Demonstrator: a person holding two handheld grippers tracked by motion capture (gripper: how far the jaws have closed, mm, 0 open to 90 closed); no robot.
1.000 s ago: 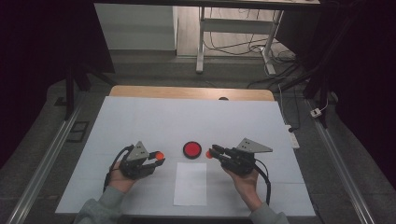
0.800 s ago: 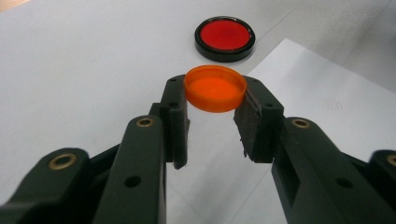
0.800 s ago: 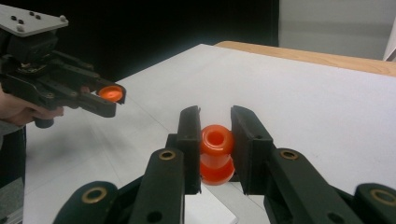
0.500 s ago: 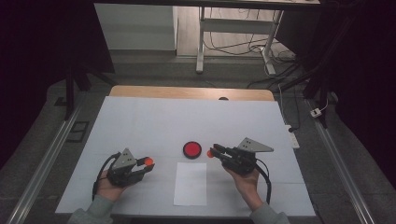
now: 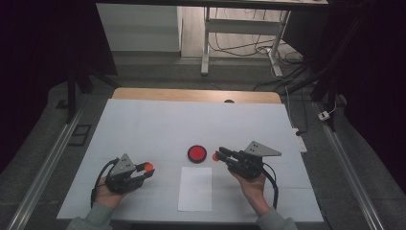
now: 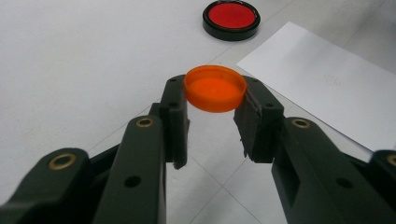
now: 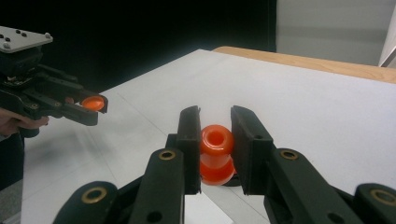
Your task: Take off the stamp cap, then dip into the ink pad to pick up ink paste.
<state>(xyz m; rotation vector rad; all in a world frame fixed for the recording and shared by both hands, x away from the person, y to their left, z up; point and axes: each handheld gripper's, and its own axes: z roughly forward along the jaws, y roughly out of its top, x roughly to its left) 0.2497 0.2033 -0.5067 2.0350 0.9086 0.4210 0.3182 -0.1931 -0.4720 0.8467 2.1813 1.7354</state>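
2 grippers grip: left gripper [image 6: 215, 126] clamps an orange cap [image 6: 215, 88], right gripper [image 7: 215, 135] clamps an orange bottle [image 7: 216, 156].

Desk [image 5: 158, 124]: white top, with a wooden strip along its far edge.
Floor [image 5: 158, 72]: grey, with loose cables [image 5: 277, 81] beyond the desk.
Furniture: white table legs [image 5: 206, 43] stood behind.
Light: dim, sides dark.

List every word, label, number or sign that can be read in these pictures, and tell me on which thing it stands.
None: no readable text stands on anything.
The white paper sheet carries only a faint smudge, no letters.
The orange cap, the orange bottle and the black-rimmed red disc are unmarked.
Both grippers show only screws and holes.
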